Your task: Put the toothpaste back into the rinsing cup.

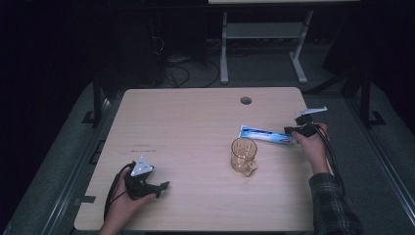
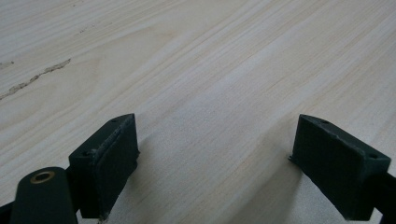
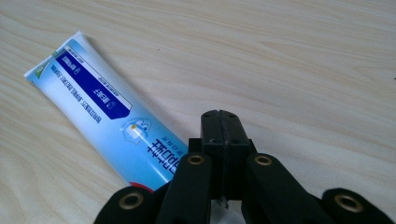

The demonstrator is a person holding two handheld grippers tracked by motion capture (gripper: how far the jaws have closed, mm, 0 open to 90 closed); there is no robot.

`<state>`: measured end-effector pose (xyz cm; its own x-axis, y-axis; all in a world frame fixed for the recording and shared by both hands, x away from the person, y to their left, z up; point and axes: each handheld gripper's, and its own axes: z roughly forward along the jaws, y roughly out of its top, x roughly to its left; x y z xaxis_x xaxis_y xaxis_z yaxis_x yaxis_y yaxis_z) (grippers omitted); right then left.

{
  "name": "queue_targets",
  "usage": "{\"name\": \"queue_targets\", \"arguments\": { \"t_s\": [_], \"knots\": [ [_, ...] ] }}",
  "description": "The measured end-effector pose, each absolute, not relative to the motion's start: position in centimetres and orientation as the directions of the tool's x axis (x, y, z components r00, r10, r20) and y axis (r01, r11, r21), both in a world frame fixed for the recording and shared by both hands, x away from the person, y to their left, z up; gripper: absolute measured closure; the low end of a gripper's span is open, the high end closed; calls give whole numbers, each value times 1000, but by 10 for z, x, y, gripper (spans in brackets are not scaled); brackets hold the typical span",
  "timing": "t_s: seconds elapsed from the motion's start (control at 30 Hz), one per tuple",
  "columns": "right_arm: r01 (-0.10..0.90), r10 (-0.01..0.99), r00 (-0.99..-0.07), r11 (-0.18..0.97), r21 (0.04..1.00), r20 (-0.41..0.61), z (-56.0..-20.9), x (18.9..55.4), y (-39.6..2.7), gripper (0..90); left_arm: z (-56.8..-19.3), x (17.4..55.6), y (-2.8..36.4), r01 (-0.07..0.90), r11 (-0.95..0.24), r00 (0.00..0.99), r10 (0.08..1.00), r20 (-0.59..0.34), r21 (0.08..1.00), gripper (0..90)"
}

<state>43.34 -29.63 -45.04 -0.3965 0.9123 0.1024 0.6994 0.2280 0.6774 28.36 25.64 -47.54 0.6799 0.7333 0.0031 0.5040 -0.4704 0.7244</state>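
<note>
A blue and white toothpaste tube (image 1: 266,135) lies flat on the wooden table (image 1: 186,122) at the right, and it stretches diagonally through the right gripper view (image 3: 112,121). My right gripper (image 1: 289,130) sits at the tube's right end, its jaws pressed together with nothing between them (image 3: 220,126). The tube's end runs beside and under the gripper's linkage. An amber glass mug (image 1: 243,155) stands upright just in front of the tube. My left gripper (image 1: 164,185) rests low at the table's near left, jaws wide apart over bare wood (image 2: 212,158).
A round cable hole (image 1: 245,100) is cut in the table near its far edge. Another desk's white legs (image 1: 224,49) stand on the floor beyond. A faint scratch (image 2: 37,79) marks the wood ahead of the left gripper.
</note>
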Motion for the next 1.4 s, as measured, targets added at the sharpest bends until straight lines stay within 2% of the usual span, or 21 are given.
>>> {"name": "queue_targets", "arguments": {
  "t_s": [0.93, 1.4],
  "knots": [
    [693, 885, -456, 288, 661, 92, -449, 405, -295, 900, -475, 284, 256, 503, -472, 681, 733, 4, 724, 132],
    [674, 845, -528, 362, 643, 78, -446, 384, -282, 900, -475, 283, 256, 504, -471, 680, 733, 4, 724, 132]
  ]
}}
